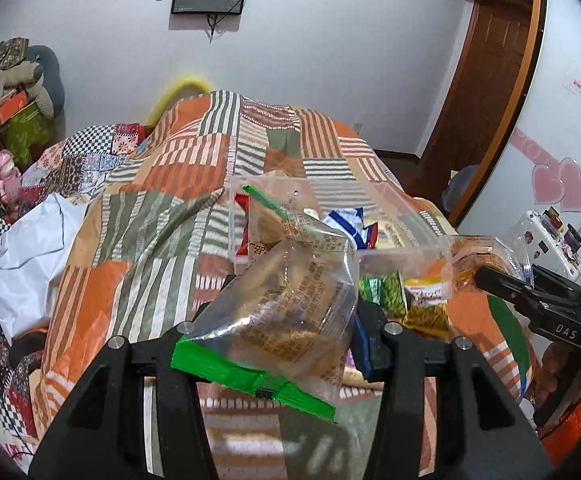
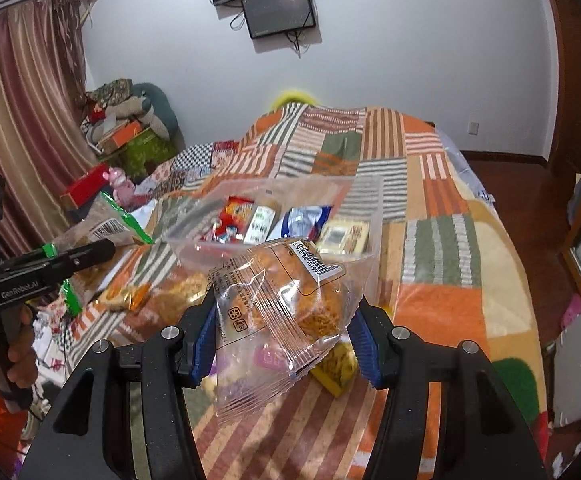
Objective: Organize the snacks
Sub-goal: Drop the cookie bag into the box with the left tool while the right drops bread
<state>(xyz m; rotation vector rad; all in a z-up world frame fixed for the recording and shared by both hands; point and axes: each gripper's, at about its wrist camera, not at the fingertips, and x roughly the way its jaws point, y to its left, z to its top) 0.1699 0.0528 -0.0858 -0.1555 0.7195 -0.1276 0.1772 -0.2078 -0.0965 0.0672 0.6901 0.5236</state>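
Step in hand: transport. Both grippers carry a wrapped snack above the patchwork bedspread (image 1: 162,200), short of the clear plastic bin (image 2: 194,245) that already holds several packets.

Left gripper (image 1: 290,332): jaws part-closed, clamped on a clear packet with green end seals (image 1: 286,312), which stands up between the fingers and is clear of the bedspread. In this view the bin (image 1: 232,236) lies at twelve o'clock, just beyond the packet.

Right gripper (image 2: 282,332): jaws part-closed on a clear packet holding an orange-brown bun (image 2: 290,300), barcode uppermost. The bin sits at twelve o'clock from it, near.

Judgement: the next move calls for carrying each packet forward over the bin rim and opening the jaws only once it is above the open interior; both wrappers are slack film and may snag on the rim or slip.

Differences between views: the right wrist view shows the bin's contents plainly, a striped curtain (image 2: 22,120) at nine o'clock, and the hand (image 2: 20,356) holding the left gripper. The left wrist view alone shows the wardrobe door with pink hearts (image 1: 562,188) at three o'clock; there the held packet hides much of the bin. Loose snacks (image 2: 126,296) remain on the bedspread.
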